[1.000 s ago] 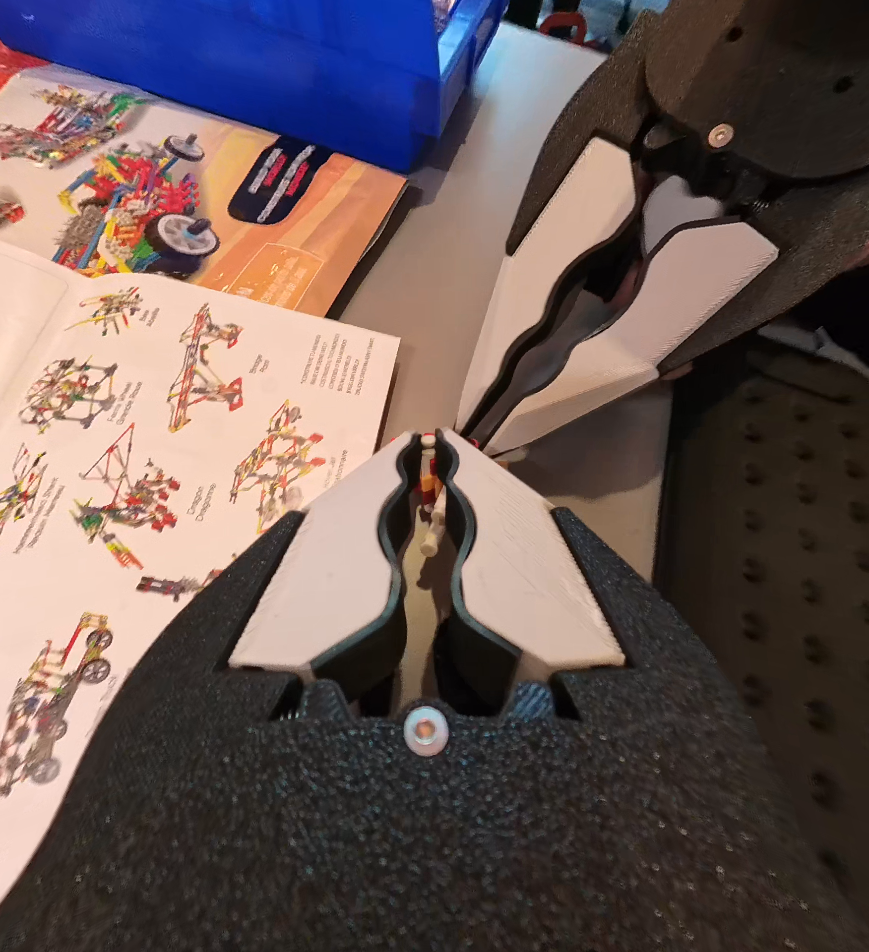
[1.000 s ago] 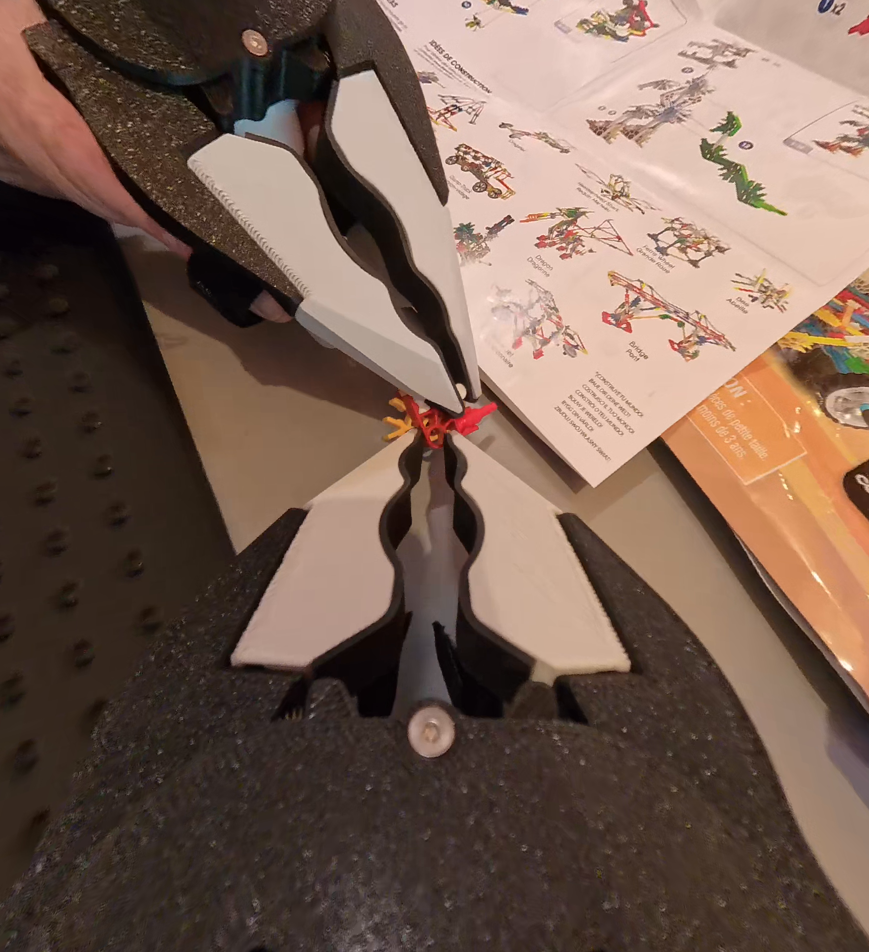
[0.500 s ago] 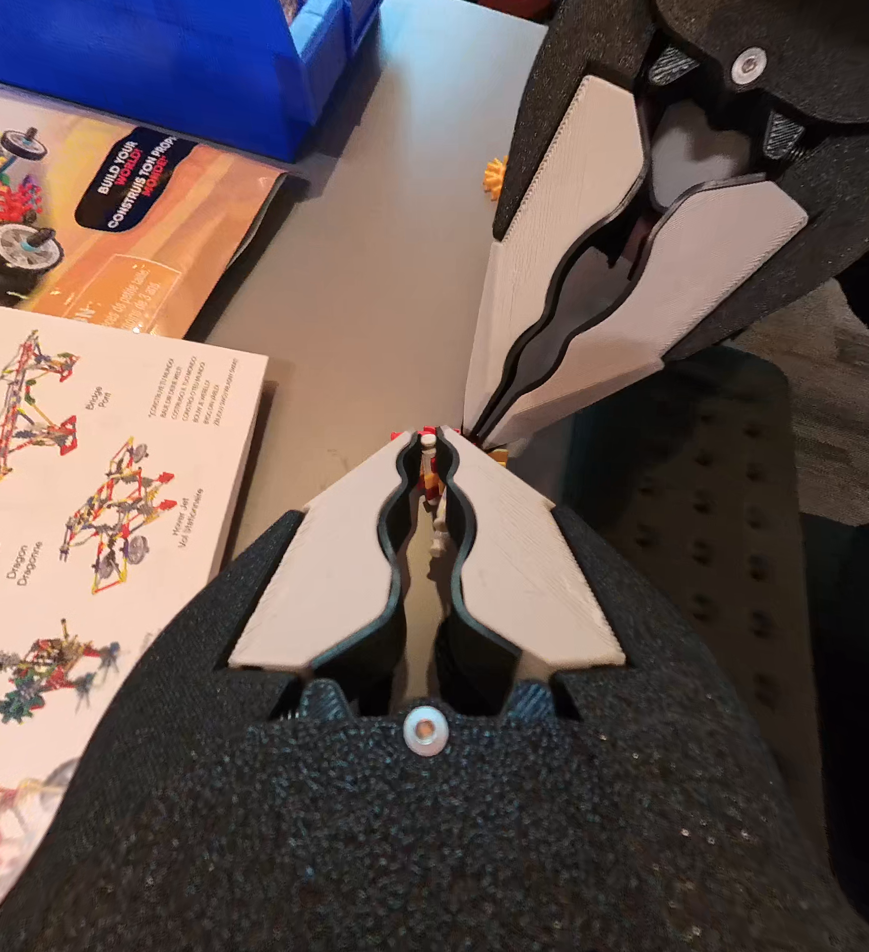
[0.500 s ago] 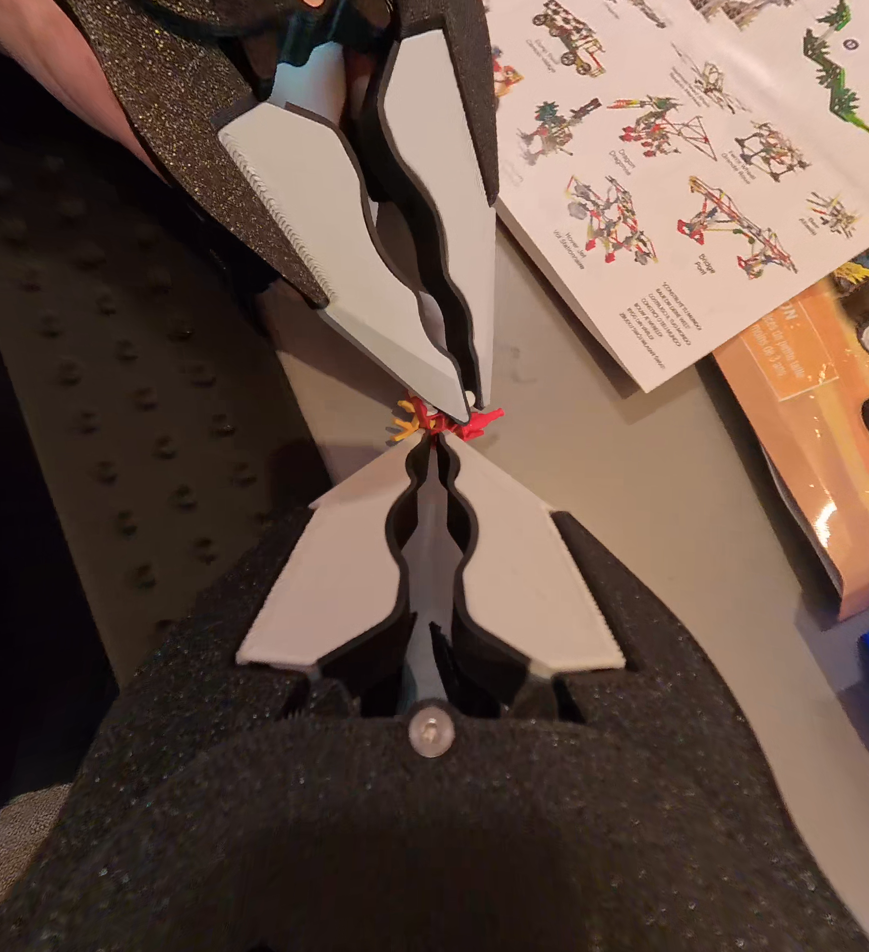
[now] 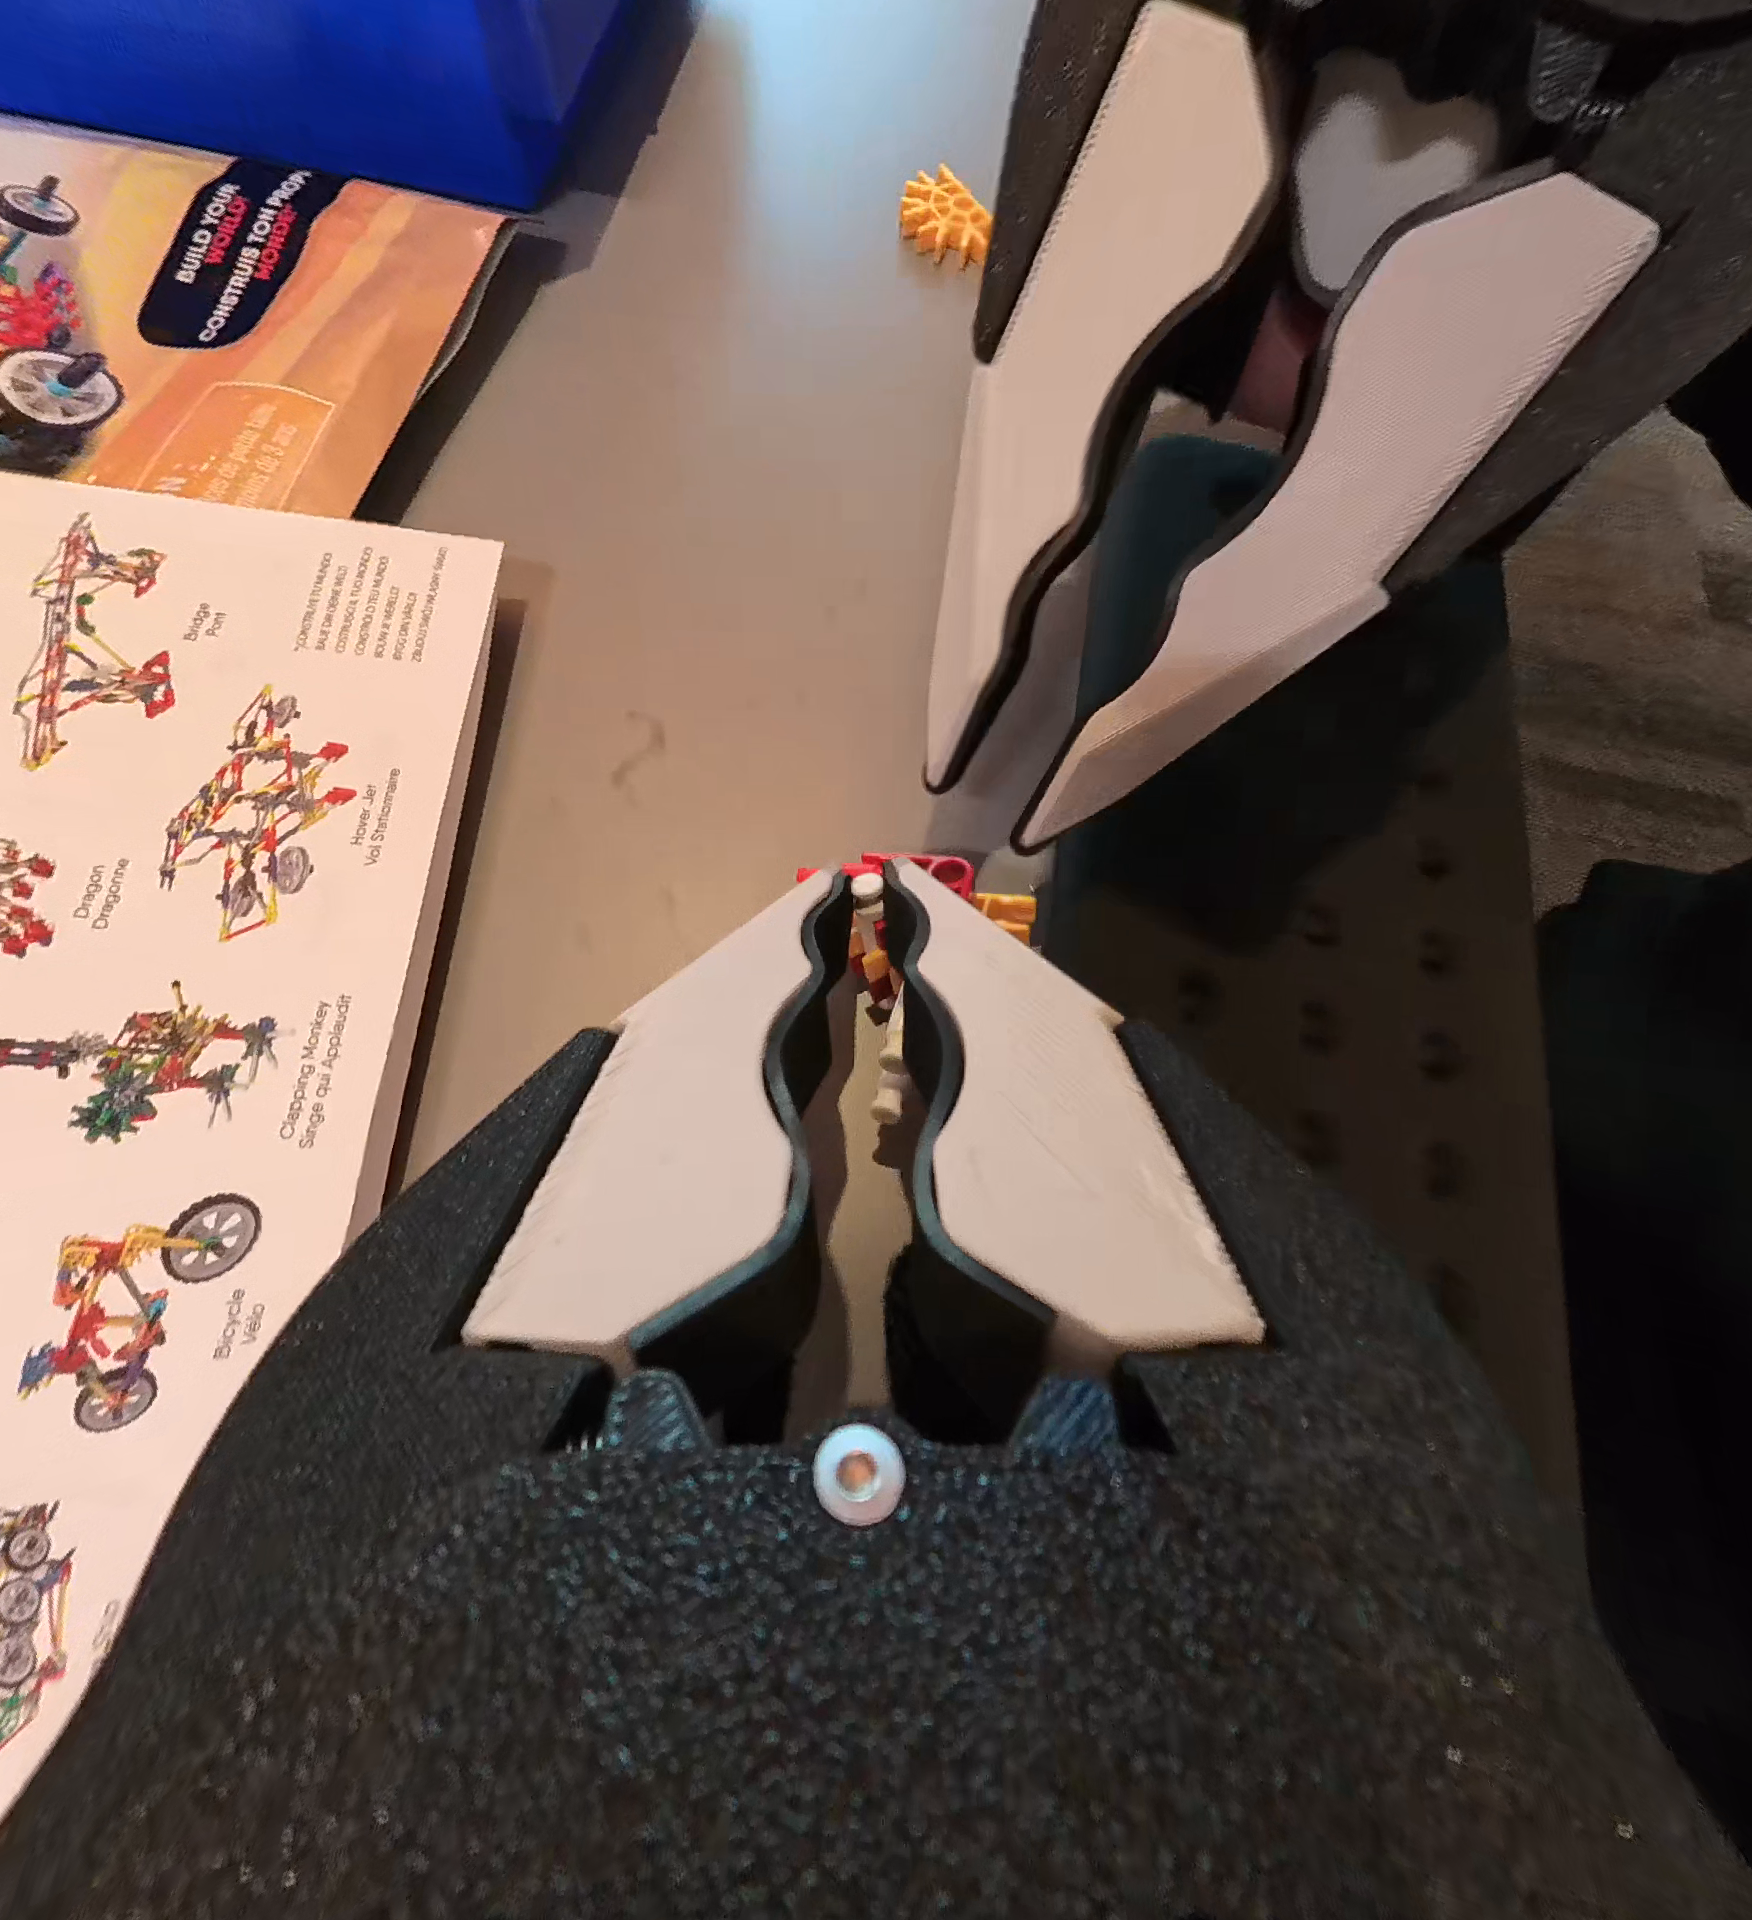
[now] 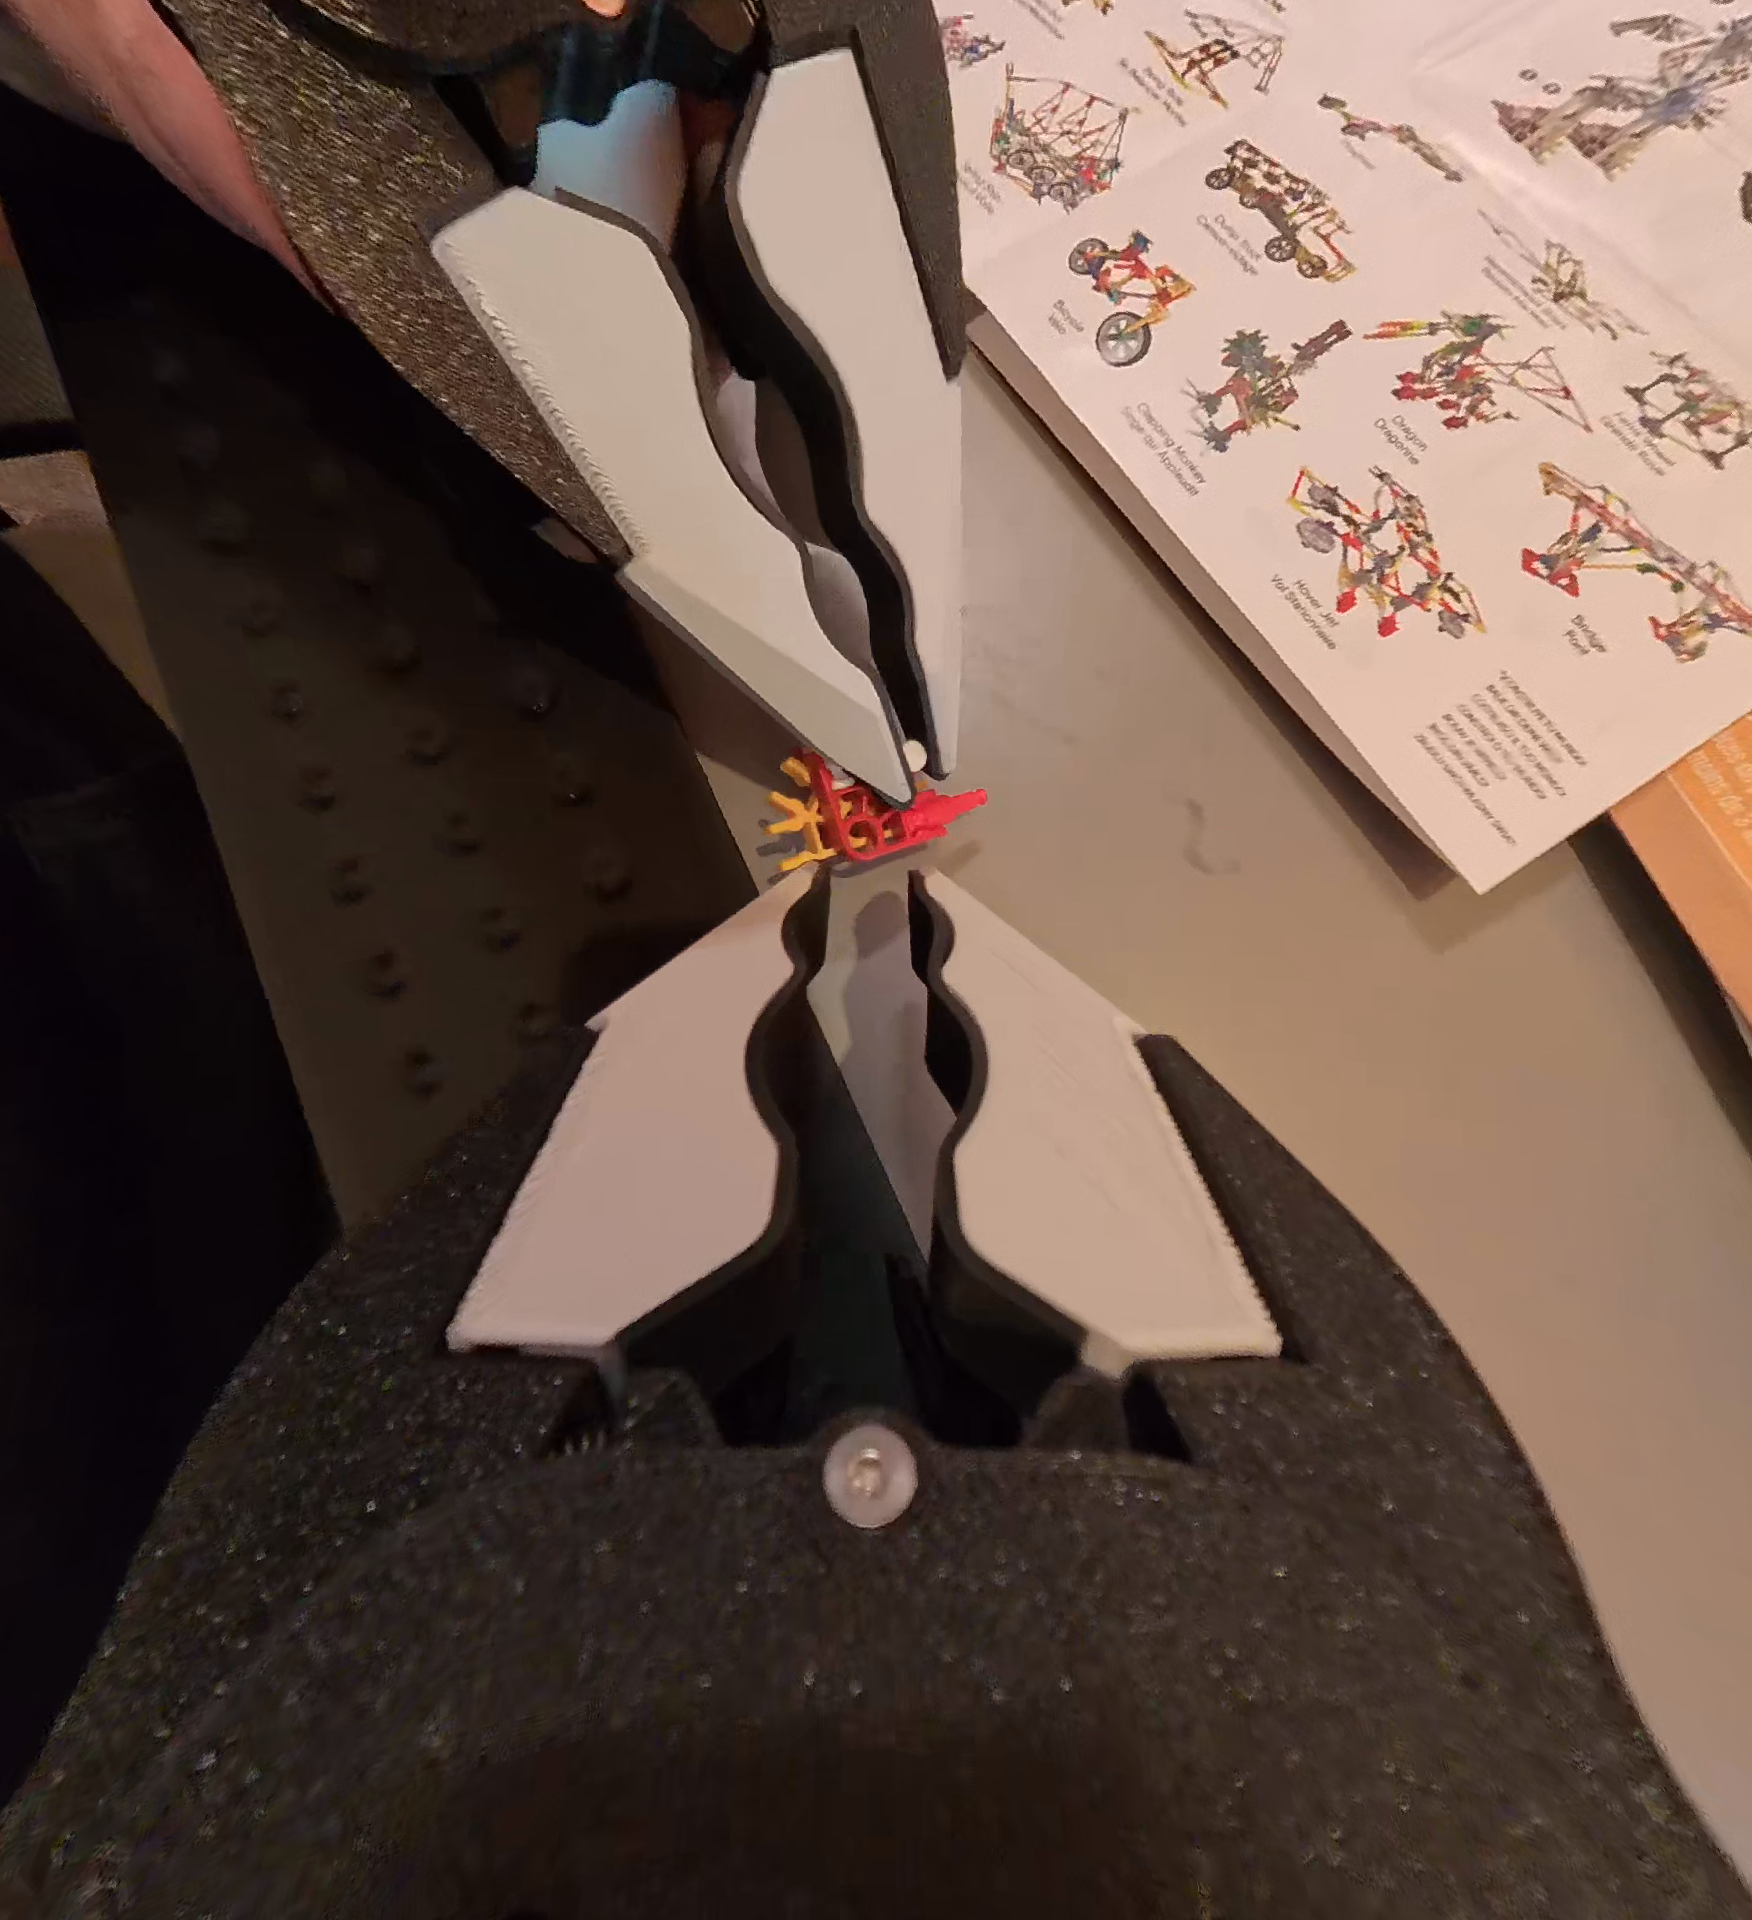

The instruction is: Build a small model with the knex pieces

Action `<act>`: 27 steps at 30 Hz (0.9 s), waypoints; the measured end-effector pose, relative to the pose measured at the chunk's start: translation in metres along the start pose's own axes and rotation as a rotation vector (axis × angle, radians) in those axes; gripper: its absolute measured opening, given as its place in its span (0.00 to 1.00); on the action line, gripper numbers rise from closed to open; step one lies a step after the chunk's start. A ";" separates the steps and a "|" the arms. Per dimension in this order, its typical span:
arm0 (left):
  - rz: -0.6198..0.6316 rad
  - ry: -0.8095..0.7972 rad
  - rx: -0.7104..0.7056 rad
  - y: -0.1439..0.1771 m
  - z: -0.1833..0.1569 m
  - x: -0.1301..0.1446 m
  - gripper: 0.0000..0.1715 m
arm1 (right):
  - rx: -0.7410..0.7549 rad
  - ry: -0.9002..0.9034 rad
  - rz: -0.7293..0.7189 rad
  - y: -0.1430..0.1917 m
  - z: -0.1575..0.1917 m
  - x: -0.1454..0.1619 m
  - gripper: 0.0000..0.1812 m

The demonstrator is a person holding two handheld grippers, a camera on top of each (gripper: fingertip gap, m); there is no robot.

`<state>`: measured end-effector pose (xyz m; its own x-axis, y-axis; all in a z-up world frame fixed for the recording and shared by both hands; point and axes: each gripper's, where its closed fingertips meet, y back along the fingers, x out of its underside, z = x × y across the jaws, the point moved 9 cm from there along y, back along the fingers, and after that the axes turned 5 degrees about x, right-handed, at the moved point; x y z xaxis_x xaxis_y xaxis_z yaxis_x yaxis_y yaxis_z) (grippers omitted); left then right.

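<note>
Small toy assembly (image 6: 867, 816): red connector piece with a yellow connector on one side and a white rod (image 5: 884, 1049) through it. It sits above the counter (image 5: 726, 540), near the counter's edge.

Left gripper (image 5: 867, 883): fingers closed on the white rod, whose end shows between the tips; the rest of the rod runs back down the gap between the fingers. In the right wrist view the same gripper (image 6: 913, 774) comes down from above, tips clamped on the rod right at the red piece.

Right gripper (image 6: 867, 878): fingers parted by a narrow gap, nothing between them, tips just short of the red piece, not touching it. In the left wrist view it (image 5: 986, 805) hangs just beyond the assembly, tips apart.

Surroundings: a loose yellow connector (image 5: 943, 216) lies on the counter farther off, beside the right gripper's finger. White instruction sheet (image 5: 176, 883) with printed models lies flat to the left; an orange booklet (image 5: 259, 343) lies beyond it, and a blue bin (image 5: 311, 83) behind that. Dark studded mat (image 5: 1319, 1039) borders the counter on the right.
</note>
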<state>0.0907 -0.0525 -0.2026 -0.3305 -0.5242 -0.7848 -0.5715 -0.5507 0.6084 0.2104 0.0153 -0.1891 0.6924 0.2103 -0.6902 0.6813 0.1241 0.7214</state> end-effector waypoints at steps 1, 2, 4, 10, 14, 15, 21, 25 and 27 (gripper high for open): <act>0.002 -0.003 -0.002 0.002 0.000 0.001 0.01 | -0.005 -0.002 0.010 -0.003 0.002 0.000 0.09; 0.006 -0.011 -0.010 0.004 0.000 0.003 0.01 | -0.006 -0.001 0.016 -0.007 0.005 -0.001 0.10; 0.006 -0.015 -0.001 0.007 -0.001 0.005 0.01 | 0.000 -0.009 0.009 -0.011 0.010 -0.006 0.11; -0.011 -0.035 -0.041 0.013 0.004 0.010 0.01 | 0.059 0.037 -0.028 -0.016 0.022 -0.026 0.11; -0.016 -0.018 -0.017 0.014 0.007 0.011 0.02 | 0.097 0.068 0.026 -0.030 0.023 -0.024 0.05; -0.009 -0.005 -0.003 0.014 0.008 0.012 0.02 | 0.112 0.087 0.051 -0.032 0.023 -0.023 0.04; -0.030 -0.011 -0.016 0.026 0.015 0.014 0.05 | 0.111 0.113 0.072 -0.037 0.026 -0.024 0.01; -0.015 -0.087 -0.008 0.040 0.016 0.011 0.07 | 0.124 0.075 0.015 -0.029 0.025 -0.023 0.06; 0.044 -0.164 -0.020 0.042 0.013 0.010 0.08 | 0.131 0.048 -0.019 -0.020 0.023 -0.022 0.06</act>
<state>0.0540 -0.0727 -0.1859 -0.4741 -0.4362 -0.7648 -0.5394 -0.5427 0.6439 0.1868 -0.0141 -0.1900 0.6691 0.2553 -0.6979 0.7216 0.0014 0.6923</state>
